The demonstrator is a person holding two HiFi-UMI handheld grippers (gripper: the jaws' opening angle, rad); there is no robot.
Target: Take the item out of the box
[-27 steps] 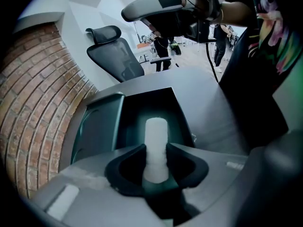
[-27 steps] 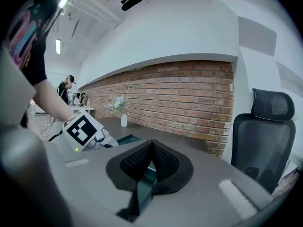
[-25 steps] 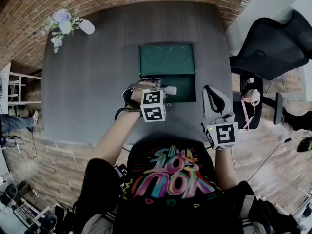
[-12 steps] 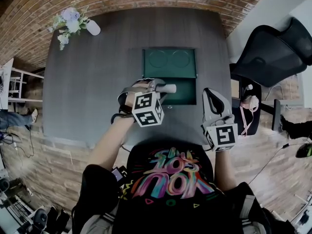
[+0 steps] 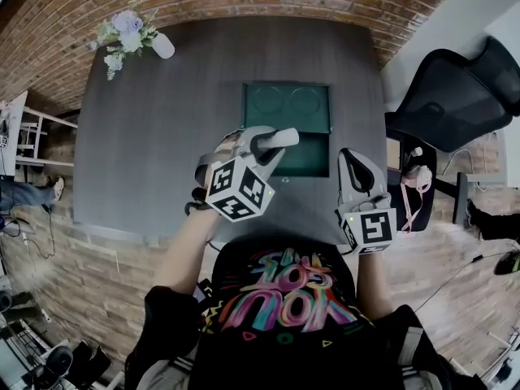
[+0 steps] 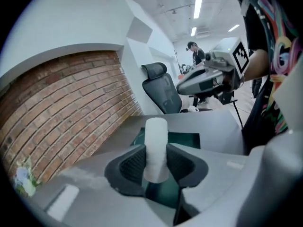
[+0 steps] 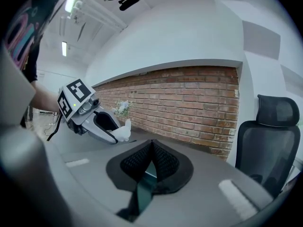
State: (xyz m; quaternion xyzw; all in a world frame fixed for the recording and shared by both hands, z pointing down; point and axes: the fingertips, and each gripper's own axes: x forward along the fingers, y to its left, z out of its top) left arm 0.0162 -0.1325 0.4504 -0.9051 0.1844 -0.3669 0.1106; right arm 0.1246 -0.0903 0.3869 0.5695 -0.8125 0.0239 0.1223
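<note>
An open dark green box (image 5: 288, 104) lies on the grey table (image 5: 146, 136). It shows as a green surface (image 6: 187, 140) behind the jaws in the left gripper view. My left gripper (image 5: 272, 140) hangs above the box's near half, shut on a white cylinder (image 5: 280, 138). The cylinder (image 6: 155, 148) stands upright between the black pads (image 6: 130, 167). My right gripper (image 5: 351, 157) rests to the right of the box, near the table's right edge. Its jaws meet at the tips with nothing between them (image 7: 151, 148). From there the left gripper (image 7: 116, 131) and the white cylinder (image 7: 124, 131) show at the left.
A white vase with flowers (image 5: 130, 35) stands at the table's far left corner. A black office chair (image 5: 455, 88) is right of the table, with a pink item (image 5: 418, 165) beside it. A brick wall runs behind the table. A person (image 6: 194, 51) stands far off.
My left gripper has risen with the white cylinder and rolled, so its marker cube now faces more to the left. The right gripper has stayed in place.
</note>
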